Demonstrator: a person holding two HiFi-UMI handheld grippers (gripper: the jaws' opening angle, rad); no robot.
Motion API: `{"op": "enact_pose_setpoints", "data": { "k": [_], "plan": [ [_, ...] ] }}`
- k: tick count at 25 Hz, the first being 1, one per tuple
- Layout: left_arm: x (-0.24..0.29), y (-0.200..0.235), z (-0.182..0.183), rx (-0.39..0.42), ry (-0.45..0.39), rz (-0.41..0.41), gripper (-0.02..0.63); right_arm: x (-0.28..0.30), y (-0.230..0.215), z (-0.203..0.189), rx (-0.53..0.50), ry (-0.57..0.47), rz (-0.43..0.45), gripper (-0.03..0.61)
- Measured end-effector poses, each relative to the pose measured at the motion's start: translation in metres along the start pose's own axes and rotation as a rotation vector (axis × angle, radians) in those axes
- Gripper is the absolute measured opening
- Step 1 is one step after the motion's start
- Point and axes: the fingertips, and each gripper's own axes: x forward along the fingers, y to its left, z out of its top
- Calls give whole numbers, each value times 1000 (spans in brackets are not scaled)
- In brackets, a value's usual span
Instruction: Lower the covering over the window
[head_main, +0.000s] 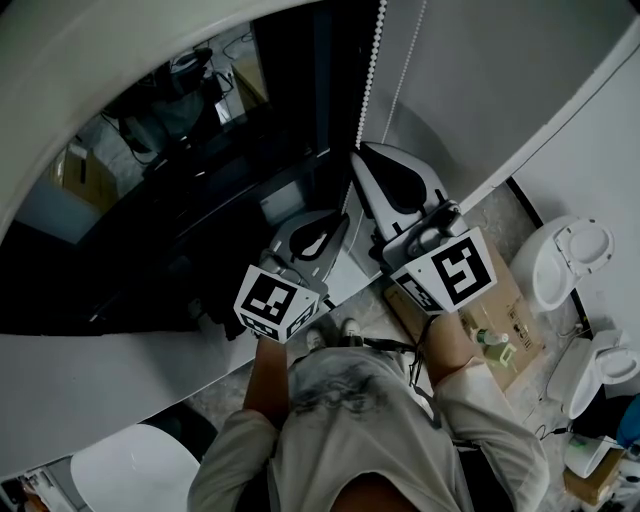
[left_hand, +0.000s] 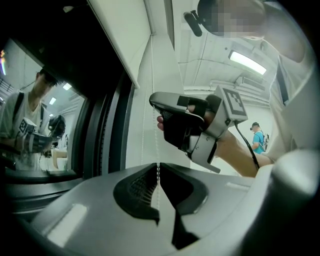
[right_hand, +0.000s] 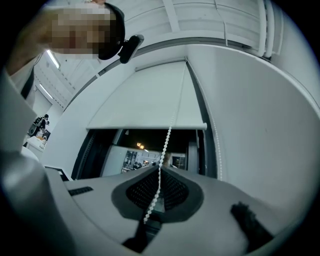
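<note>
A white roller blind hangs partway down over the dark window, its bottom rail level. A white bead chain hangs at the window's right side. My right gripper is shut on the bead chain, which runs on down between its pads. The head view shows that right gripper as the upper of the two. Below it, my left gripper has the bead chain in a thin slit between its jaws, which stand slightly open. In the head view the left gripper sits just beneath the right one.
A plain white wall lies right of the window. On the floor are a cardboard box, white stools and a round white seat. A person shows in the glass. Another person stands far behind.
</note>
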Motion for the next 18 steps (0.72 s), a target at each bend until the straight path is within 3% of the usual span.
{"op": "enact_pose_setpoints", "data": {
  "k": [12, 18],
  "plan": [
    [-12, 10, 53, 0, -125, 25, 44, -3, 0, -3, 10, -5, -3, 20],
    [-14, 17, 84, 30, -177, 35, 43, -5, 4, -27, 53, 39, 3, 20]
  ]
}}
